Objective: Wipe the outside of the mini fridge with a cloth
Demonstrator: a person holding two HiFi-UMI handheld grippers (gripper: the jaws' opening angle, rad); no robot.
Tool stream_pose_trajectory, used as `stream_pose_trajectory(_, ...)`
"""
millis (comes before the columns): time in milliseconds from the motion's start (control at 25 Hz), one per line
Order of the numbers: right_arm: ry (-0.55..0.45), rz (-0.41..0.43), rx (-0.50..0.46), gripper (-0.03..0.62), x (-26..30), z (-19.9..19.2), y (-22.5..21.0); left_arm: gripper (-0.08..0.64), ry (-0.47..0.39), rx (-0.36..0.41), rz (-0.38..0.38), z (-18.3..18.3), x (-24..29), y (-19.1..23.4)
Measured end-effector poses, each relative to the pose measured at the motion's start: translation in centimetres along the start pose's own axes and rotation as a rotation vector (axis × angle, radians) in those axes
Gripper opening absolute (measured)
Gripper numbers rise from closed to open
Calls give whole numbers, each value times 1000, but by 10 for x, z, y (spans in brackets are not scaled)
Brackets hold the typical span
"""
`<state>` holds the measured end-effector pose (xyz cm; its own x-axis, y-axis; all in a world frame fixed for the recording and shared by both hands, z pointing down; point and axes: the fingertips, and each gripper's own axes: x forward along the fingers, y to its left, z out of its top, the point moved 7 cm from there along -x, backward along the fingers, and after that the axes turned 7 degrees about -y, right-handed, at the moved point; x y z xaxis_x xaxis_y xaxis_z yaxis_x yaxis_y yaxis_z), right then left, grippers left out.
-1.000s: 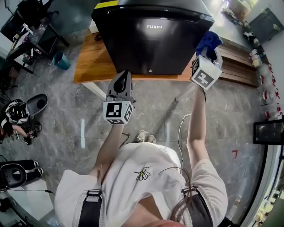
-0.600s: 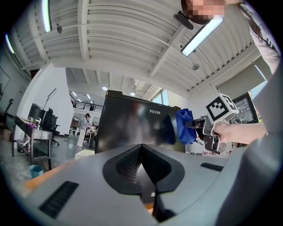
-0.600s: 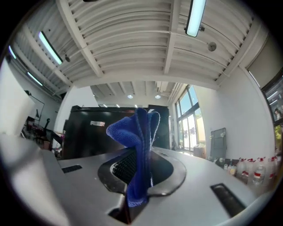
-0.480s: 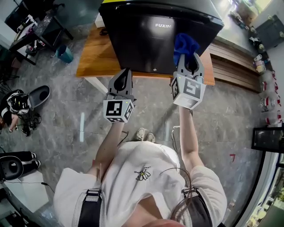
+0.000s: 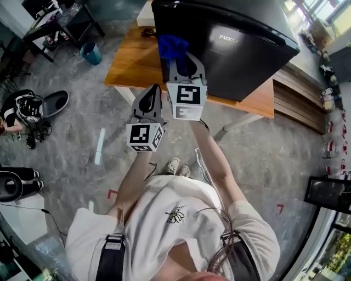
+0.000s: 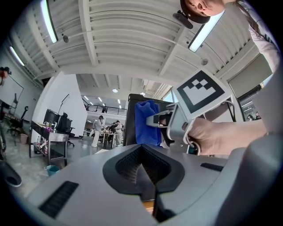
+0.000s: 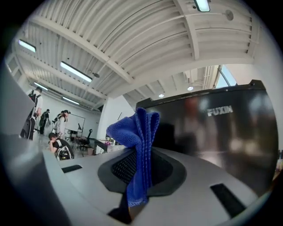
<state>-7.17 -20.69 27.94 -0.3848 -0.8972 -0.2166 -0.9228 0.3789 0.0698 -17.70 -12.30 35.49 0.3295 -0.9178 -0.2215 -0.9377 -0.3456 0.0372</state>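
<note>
A black mini fridge [image 5: 236, 38] with glossy door stands on a wooden table [image 5: 131, 63]. My right gripper [image 5: 180, 59] is shut on a blue cloth [image 5: 171, 46], held at the fridge door's left edge; whether the cloth touches the door I cannot tell. In the right gripper view the blue cloth [image 7: 137, 145] sticks up from between the jaws, with the fridge [image 7: 221, 132] just beyond. My left gripper [image 5: 149, 104] hangs lower, short of the table's front edge, shut and empty. In the left gripper view, the cloth [image 6: 147, 123] and the fridge [image 6: 131, 119] are ahead.
A teal bin [image 5: 91, 53] stands on the floor left of the table. Dark desks [image 5: 60, 16] and a person [image 5: 19, 110] are at the far left. Wooden boards [image 5: 299, 101] lie to the right of the table.
My right gripper has swept the cloth leftward across the fridge front, from its right side to its left edge. The left gripper has stayed put.
</note>
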Motion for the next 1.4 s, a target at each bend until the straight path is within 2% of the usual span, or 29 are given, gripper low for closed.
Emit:
stream_pose_trajectory(280, 62, 40, -14, 69, 49, -21, 34, 5, 15, 5, 67, -2, -8, 30)
stream_pose_trajectory(560, 83, 22, -15, 69, 64, -28, 50, 5, 20, 3, 86, -3, -12, 47)
stream_pose_trajectory(1120, 73, -55, -38, 69, 53, -25, 36, 5, 22, -31, 37, -5, -3, 49)
stream_pose_trajectory(1400, 37, -106, -53, 69, 23, -20, -2, 5, 23, -42, -14, -7, 8, 15)
